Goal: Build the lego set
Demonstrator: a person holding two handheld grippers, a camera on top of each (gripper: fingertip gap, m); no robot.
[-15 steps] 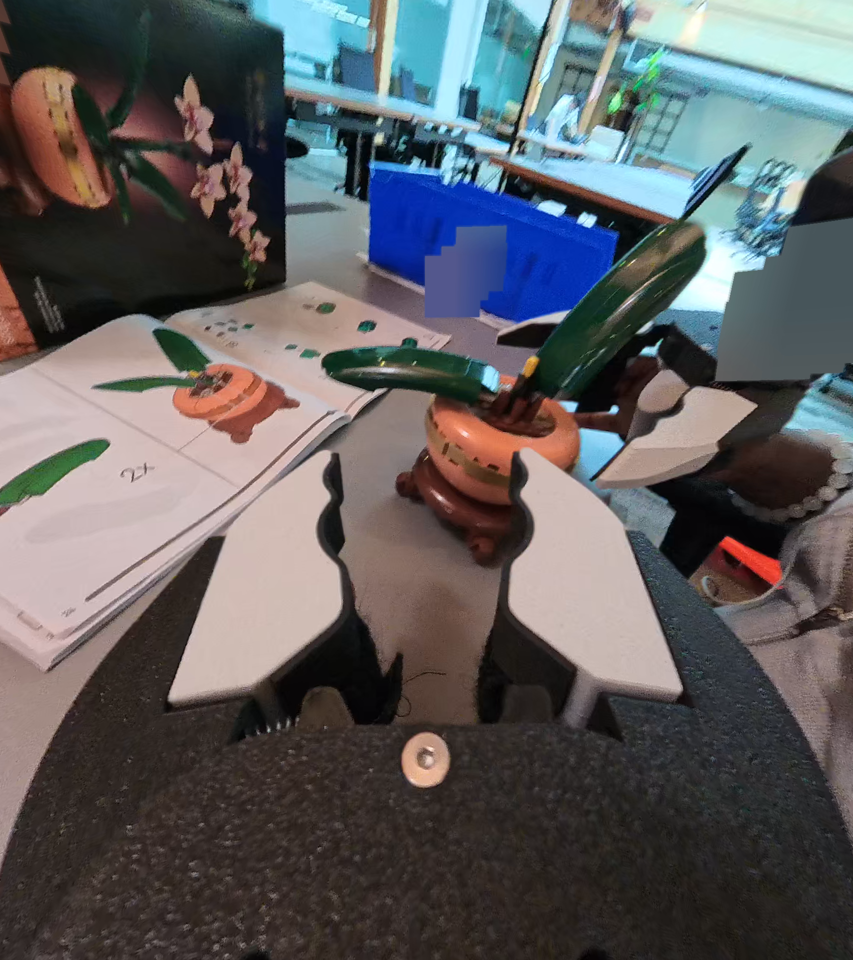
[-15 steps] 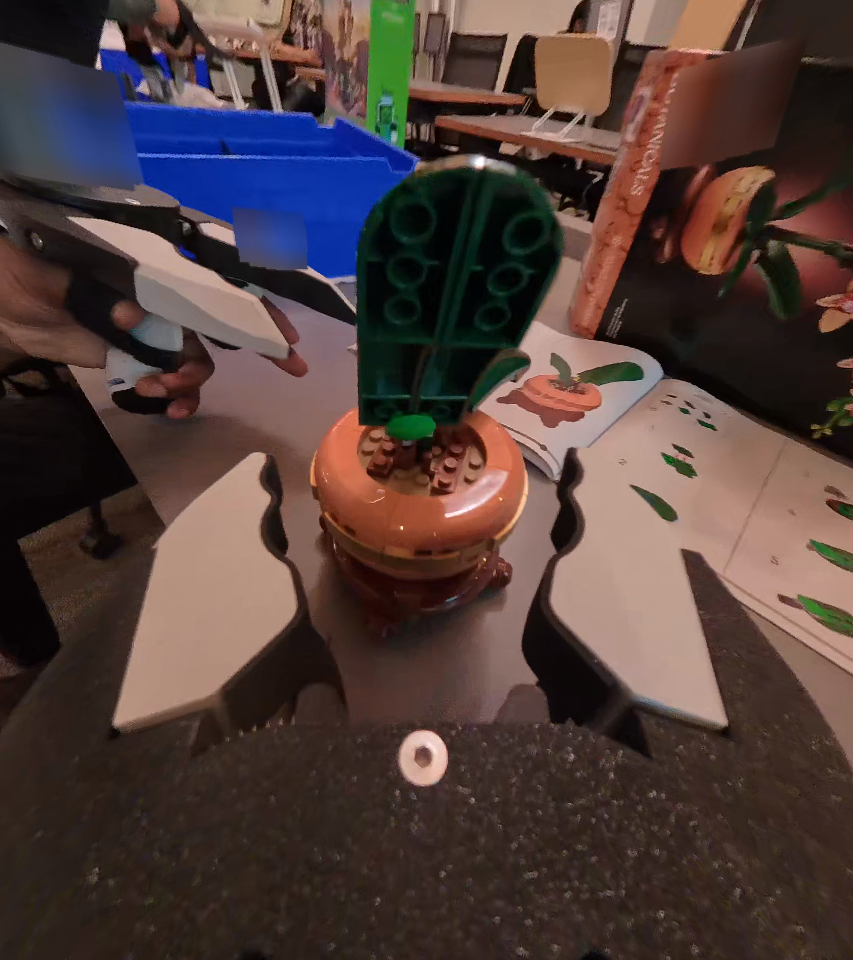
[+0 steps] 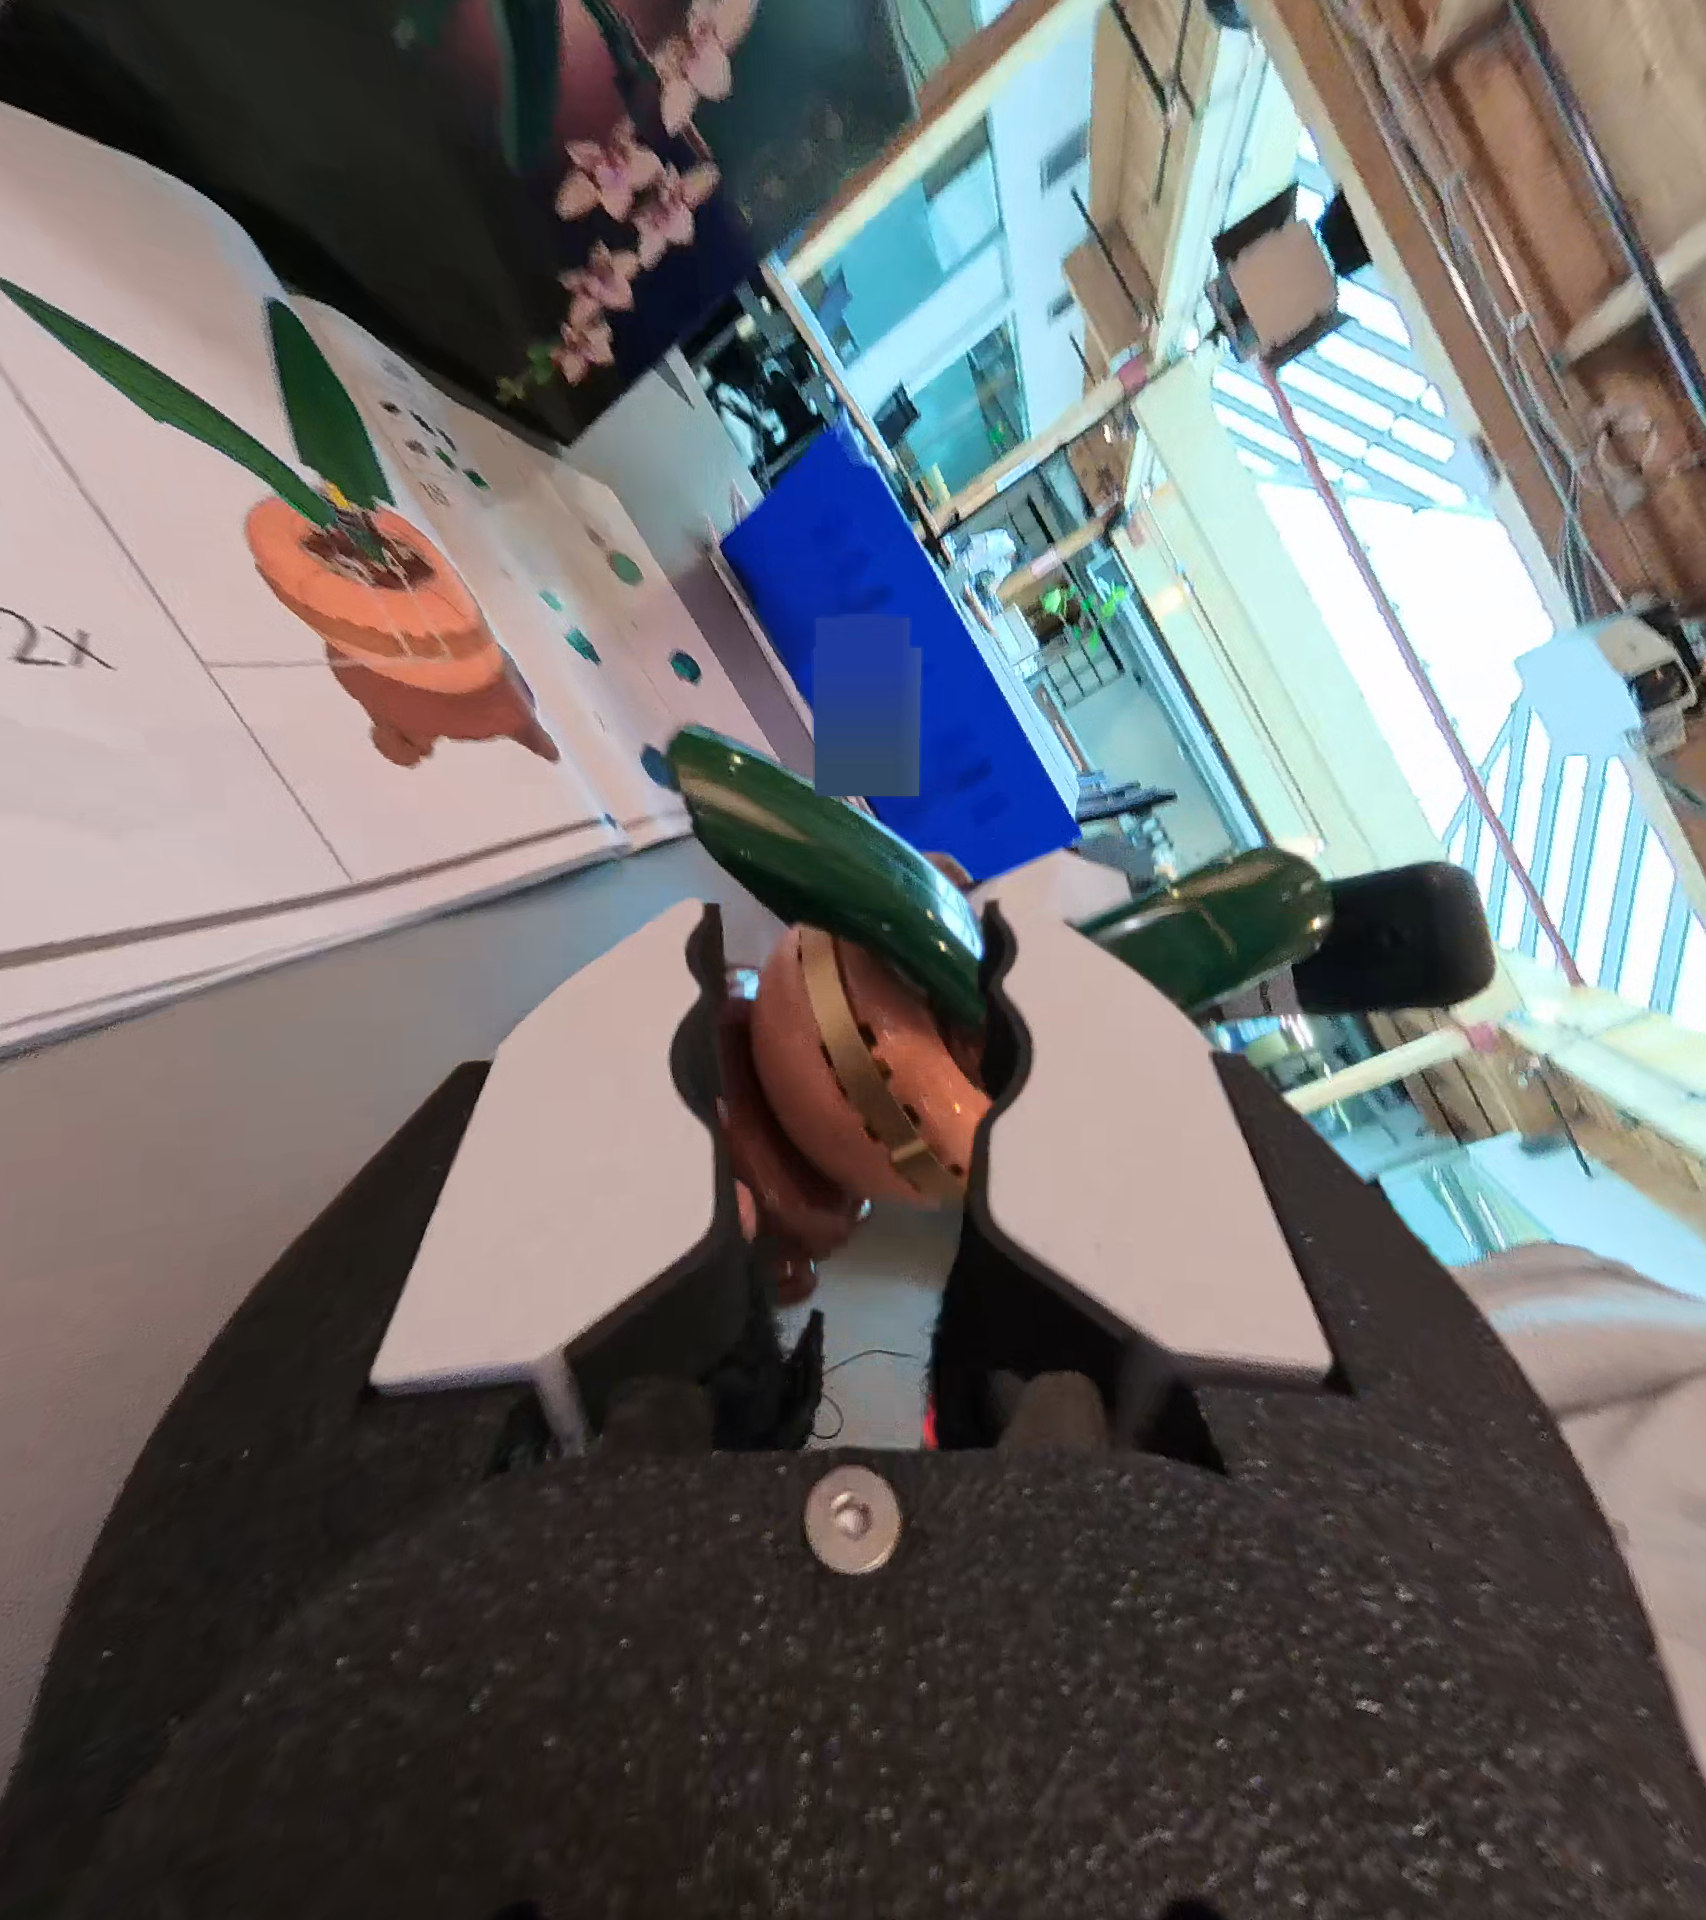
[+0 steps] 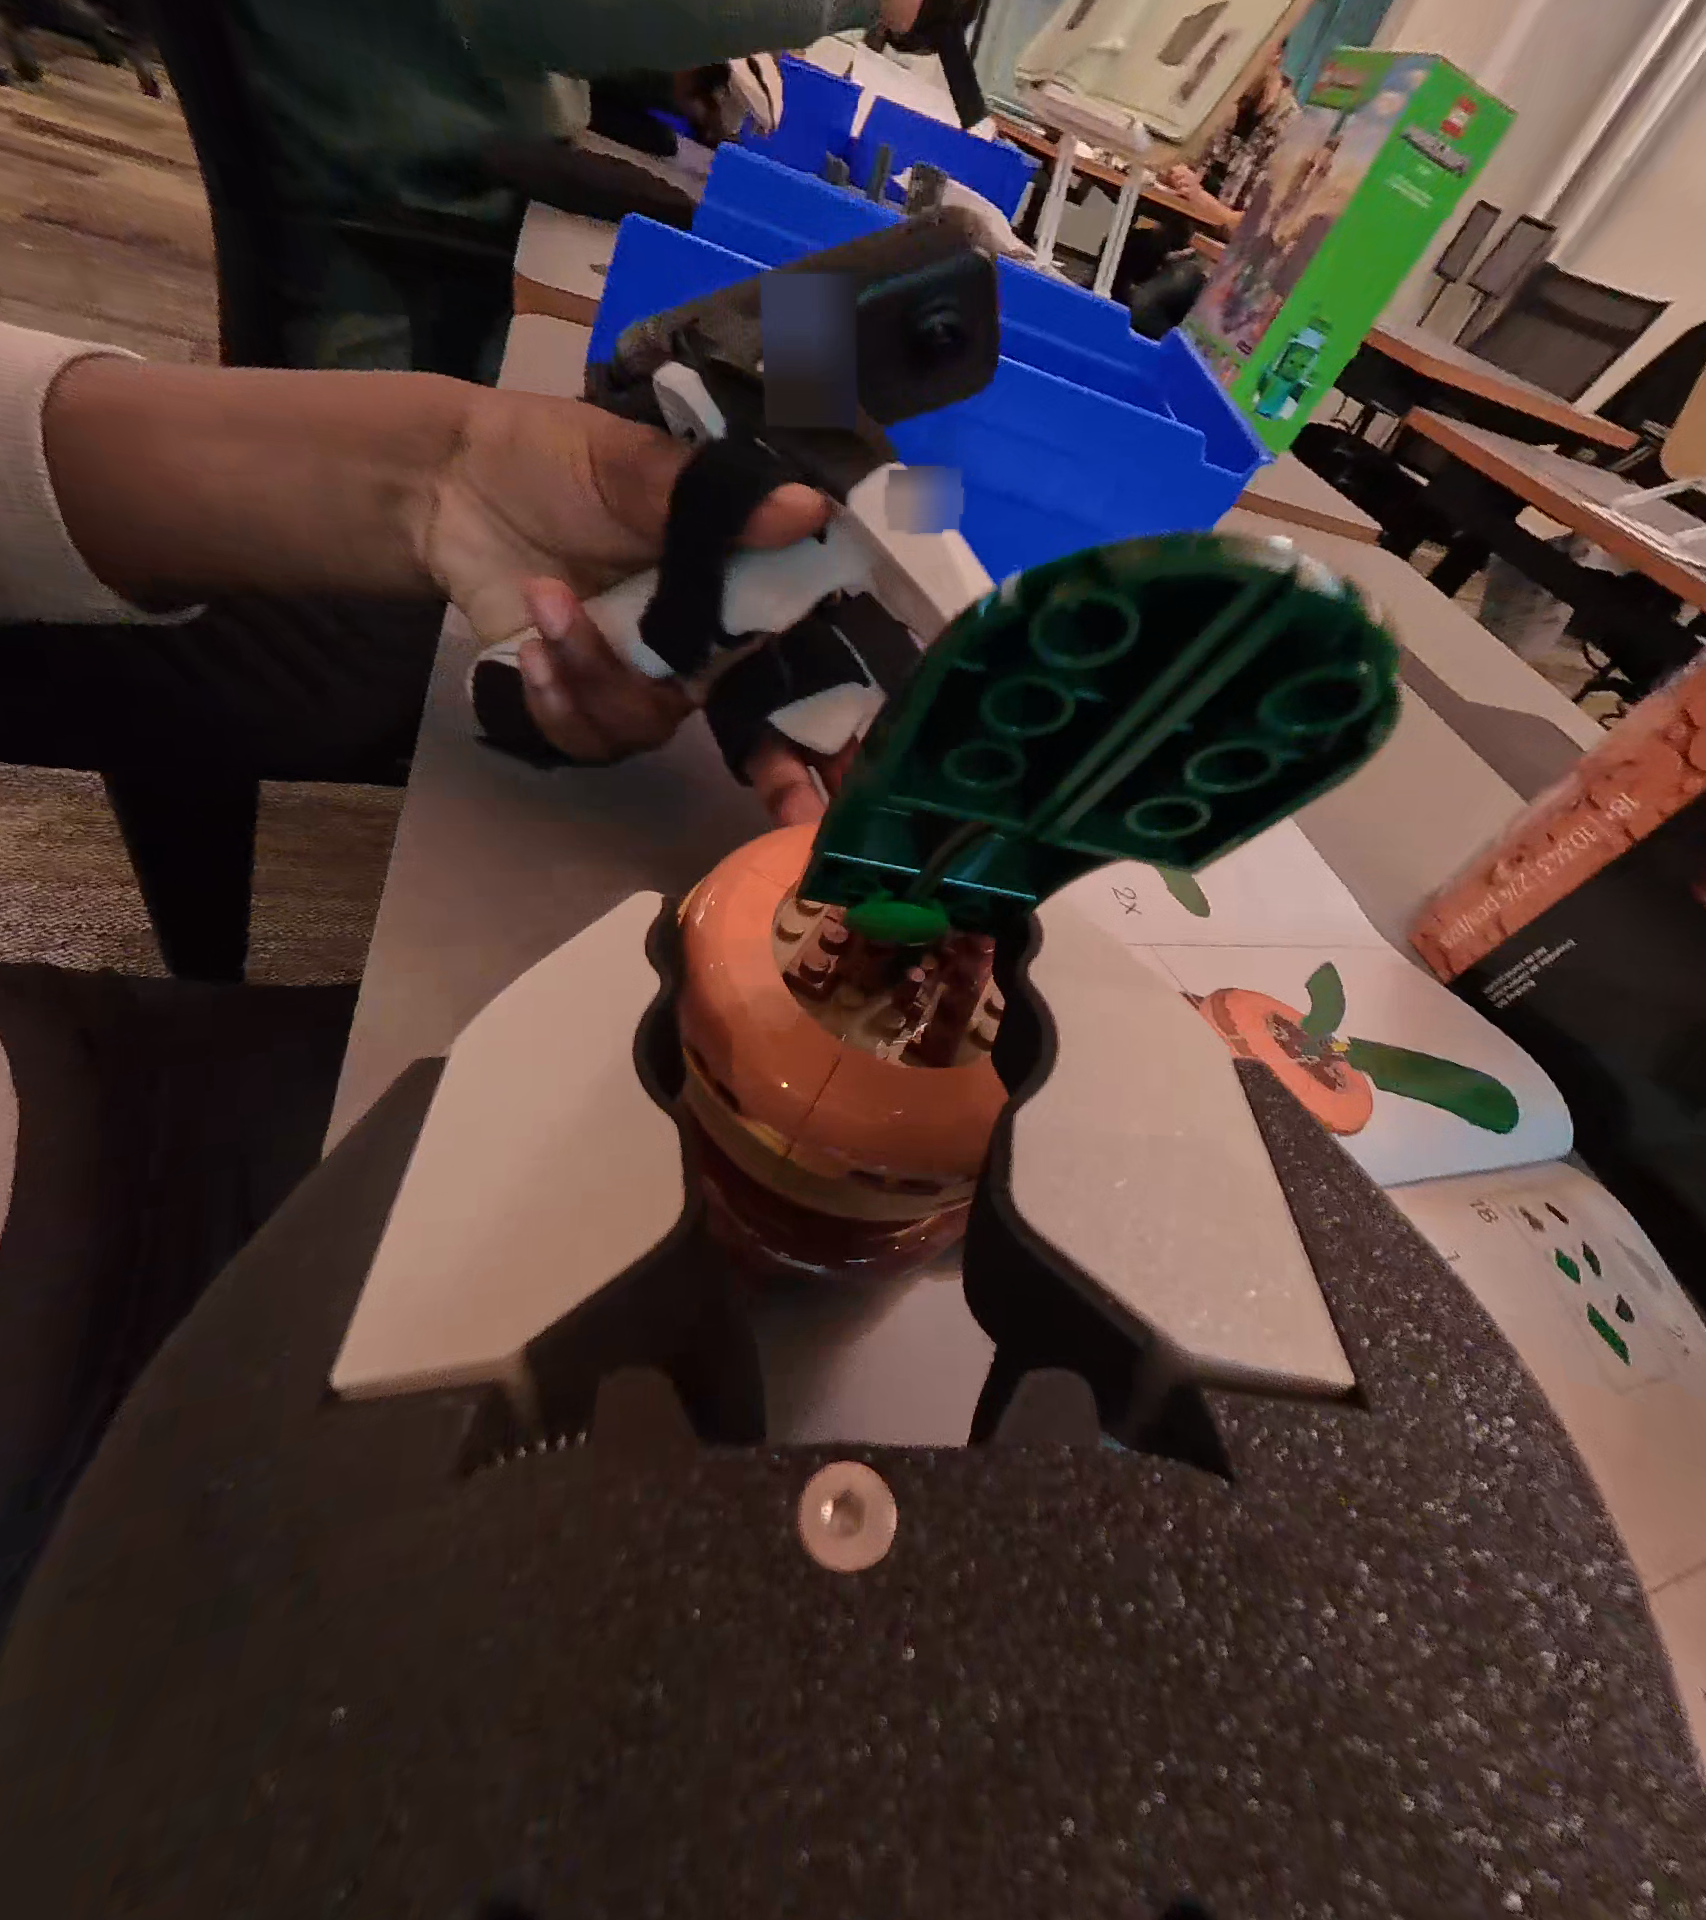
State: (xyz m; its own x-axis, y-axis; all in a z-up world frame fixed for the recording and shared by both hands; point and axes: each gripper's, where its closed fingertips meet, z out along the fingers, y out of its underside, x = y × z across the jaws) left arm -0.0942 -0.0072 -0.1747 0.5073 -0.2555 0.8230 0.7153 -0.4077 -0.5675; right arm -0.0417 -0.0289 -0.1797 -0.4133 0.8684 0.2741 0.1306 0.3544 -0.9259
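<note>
The lego plant pot (image 4: 828, 1091) is orange-brown with a gold band and a dark brown base. A broad dark green leaf (image 4: 1119, 717) stands up from its top, studs' underside facing me. My right gripper (image 4: 844, 914) is shut on the pot, fingers pressing both sides. In the left wrist view, strongly rolled, my left gripper (image 3: 849, 925) is shut on the same pot (image 3: 859, 1081), which lies tilted between the fingers. One leaf (image 3: 828, 873) crosses the fingertips; a second leaf (image 3: 1202, 925) shows behind the right finger. A hand (image 4: 537, 520) holds the left gripper beyond the pot; its fingertips are hidden.
The open instruction booklet (image 3: 205, 623) lies on the grey table (image 3: 153, 1195), beside the pot in the right wrist view (image 4: 1348, 1039). The dark set box (image 4: 1659, 935) stands behind it. Blue bins (image 4: 1057, 416) and a green box (image 4: 1348, 229) stand farther back. There is about 6 cm between the tips of the two grippers.
Both grippers have moved in and closed on the pot. The left gripper has rolled far over, so its view is tilted. The pot and its leaf now lean.
</note>
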